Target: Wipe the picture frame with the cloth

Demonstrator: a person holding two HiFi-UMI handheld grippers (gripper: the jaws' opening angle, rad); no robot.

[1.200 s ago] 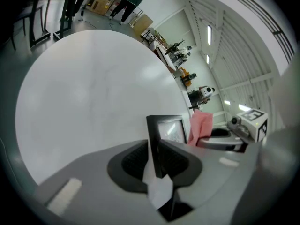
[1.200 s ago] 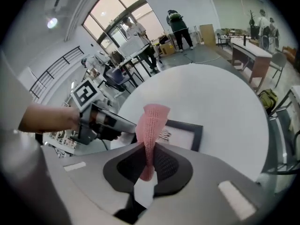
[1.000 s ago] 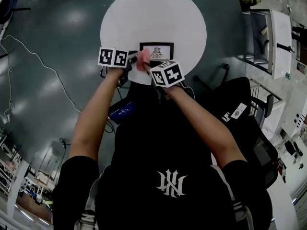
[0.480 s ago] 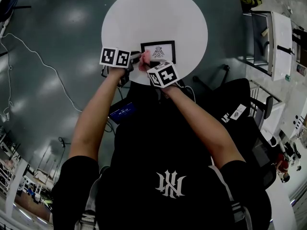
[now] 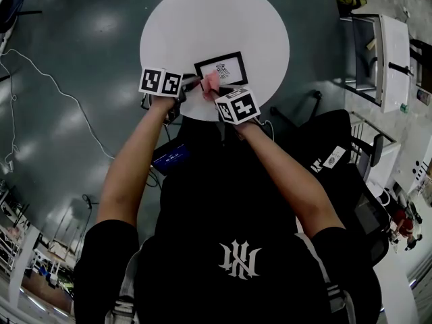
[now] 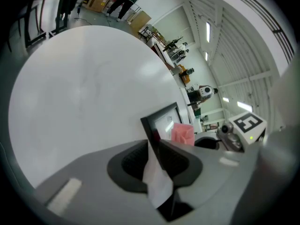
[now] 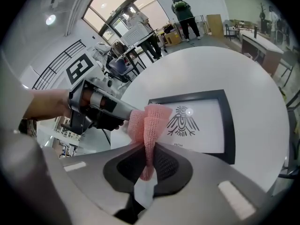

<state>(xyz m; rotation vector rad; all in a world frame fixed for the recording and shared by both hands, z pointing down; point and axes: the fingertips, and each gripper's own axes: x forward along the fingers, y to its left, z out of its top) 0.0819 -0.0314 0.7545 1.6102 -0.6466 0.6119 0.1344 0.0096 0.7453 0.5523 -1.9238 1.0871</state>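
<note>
My right gripper (image 7: 149,165) is clenched on the pink cloth (image 7: 150,121), and the cloth sits over the left corner of the picture frame (image 7: 206,130). My left gripper (image 6: 153,156) grasps the frame's left edge between closed jaws. The frame is on the round white table (image 5: 216,19), near its closest edge.

There is one round white table (image 5: 202,19), one black picture frame (image 5: 221,69) with a single bird drawing (image 7: 183,121) in it, and one pink cloth (image 5: 210,84). The grippers number two, a left gripper (image 6: 152,144) and a right gripper (image 7: 149,153), and the marker cubes also two (one left cube (image 5: 160,82), one right cube (image 5: 237,104)). Two bare forearms show, the left forearm (image 5: 131,160) and the right forearm (image 5: 290,181).
</note>
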